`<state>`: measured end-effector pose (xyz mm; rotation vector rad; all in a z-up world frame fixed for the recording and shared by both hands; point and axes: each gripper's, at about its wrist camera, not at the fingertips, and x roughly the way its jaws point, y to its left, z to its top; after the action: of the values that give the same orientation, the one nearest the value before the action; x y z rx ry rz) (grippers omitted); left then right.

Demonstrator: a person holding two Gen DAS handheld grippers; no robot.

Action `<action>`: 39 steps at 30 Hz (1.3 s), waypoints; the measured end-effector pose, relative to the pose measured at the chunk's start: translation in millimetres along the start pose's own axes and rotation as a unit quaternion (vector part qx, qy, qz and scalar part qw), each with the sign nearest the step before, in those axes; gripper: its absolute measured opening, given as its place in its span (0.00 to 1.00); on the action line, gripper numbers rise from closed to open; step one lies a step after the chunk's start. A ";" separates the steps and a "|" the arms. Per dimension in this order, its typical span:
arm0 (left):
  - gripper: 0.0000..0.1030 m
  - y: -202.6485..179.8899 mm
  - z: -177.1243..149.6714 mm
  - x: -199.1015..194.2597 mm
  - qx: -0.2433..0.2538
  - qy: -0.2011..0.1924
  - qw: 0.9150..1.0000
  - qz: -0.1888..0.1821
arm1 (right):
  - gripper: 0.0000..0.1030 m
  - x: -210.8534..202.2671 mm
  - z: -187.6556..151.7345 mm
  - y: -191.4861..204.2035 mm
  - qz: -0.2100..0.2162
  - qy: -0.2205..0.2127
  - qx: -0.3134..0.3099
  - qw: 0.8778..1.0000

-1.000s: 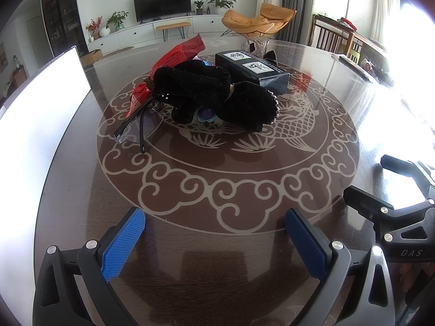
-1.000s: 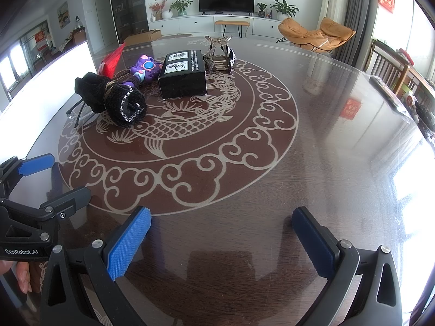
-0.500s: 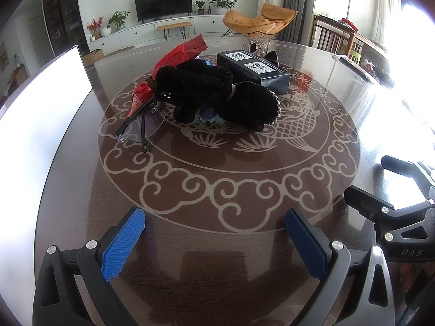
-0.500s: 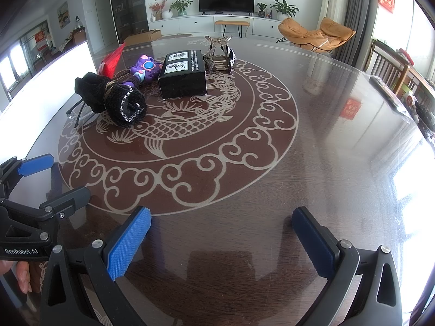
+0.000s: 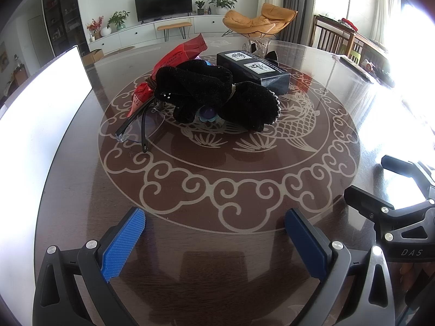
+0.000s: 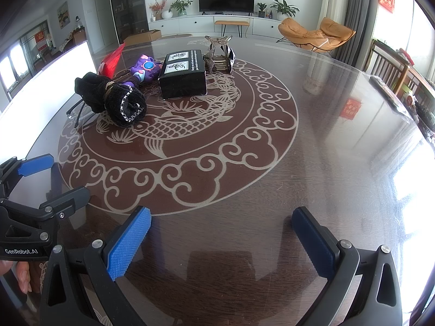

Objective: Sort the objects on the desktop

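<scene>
A pile sits at the far side of the round table: black gloves (image 5: 214, 92) tied together, a red snack packet (image 5: 174, 59), a black box (image 5: 252, 70) with white labels, glasses (image 5: 138, 127) and a purple toy (image 6: 144, 69). The gloves (image 6: 114, 99), the box (image 6: 183, 74) and a small metal ornament (image 6: 220, 54) show in the right wrist view. My left gripper (image 5: 214, 241) is open and empty near the table's front edge. My right gripper (image 6: 220, 244) is open and empty, to the right of the left one.
The table (image 6: 312, 149) is dark glossy wood with a pale fish and cloud pattern. A bright white panel (image 5: 40, 114) stands along the left edge. Dining chairs (image 6: 394, 73) stand at the right. A living room with a TV lies beyond.
The left wrist view has shifted very slightly, so the pile sits a touch lower and nearer. The right gripper has not moved. Both stay open.
</scene>
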<state>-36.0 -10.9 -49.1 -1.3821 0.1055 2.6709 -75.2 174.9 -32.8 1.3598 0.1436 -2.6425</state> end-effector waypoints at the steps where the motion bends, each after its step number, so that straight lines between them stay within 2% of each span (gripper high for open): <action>1: 1.00 -0.5 -0.1 0.1 0.000 0.000 1.000 0.000 | 1.00 -0.3 0.3 -1.1 0.000 0.000 0.000 1.000; 9: 1.00 2.4 -1.0 -1.1 -0.006 0.000 1.000 0.005 | 1.00 0.3 -0.2 0.8 0.000 0.000 0.000 1.000; 11: 1.00 16.3 -3.0 -4.0 -0.038 -0.003 0.999 0.006 | 1.00 0.0 0.1 -0.3 0.000 0.000 0.000 1.000; 14: 1.00 44.5 -3.6 -7.1 -0.077 -0.015 0.997 -0.018 | 1.00 0.0 0.0 -0.3 0.000 0.000 0.000 1.000; 19: 1.00 59.9 14.5 8.4 -0.024 0.003 1.000 -0.013 | 1.00 1.0 0.7 0.6 0.000 0.000 0.000 1.000; 23: 1.00 72.3 43.9 27.0 0.000 0.006 1.000 -0.009 | 1.00 2.5 1.6 2.5 0.000 0.000 0.000 1.000; 26: 1.00 76.4 70.0 48.6 0.023 0.023 0.999 -0.018 | 1.00 2.5 1.6 2.6 0.000 0.000 0.000 1.000; 29: 1.00 80.1 91.1 61.9 0.027 0.021 0.999 -0.016 | 1.00 2.3 1.8 1.7 0.000 0.000 0.000 1.000; 30: 0.86 81.3 95.7 62.5 0.026 0.011 0.999 -0.016 | 1.00 2.4 1.7 2.3 0.000 0.000 0.000 1.000; 31: 0.62 81.2 99.4 61.4 0.028 0.001 0.999 -0.017 | 1.00 2.4 1.7 2.2 0.000 0.000 0.000 1.000; 32: 0.50 81.3 102.4 59.9 0.027 -0.003 1.000 -0.015 | 1.00 2.3 1.9 1.7 0.000 0.000 0.000 1.000; 33: 0.30 82.3 104.0 58.8 0.022 -0.002 1.000 -0.018 | 1.00 2.5 1.5 2.7 0.000 0.000 0.000 1.000; 34: 0.23 83.4 103.8 57.6 0.017 -0.002 1.000 -0.024 | 1.00 2.4 1.7 2.1 0.000 0.000 0.000 1.000; 39: 0.15 75.1 70.6 32.6 0.031 -0.007 0.999 -0.004 | 1.00 2.3 2.0 1.4 0.000 0.000 0.000 1.000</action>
<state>-122.8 -73.7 -34.8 -1.3433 0.1781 2.6461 -77.9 173.0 -33.5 1.3599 0.1442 -2.6422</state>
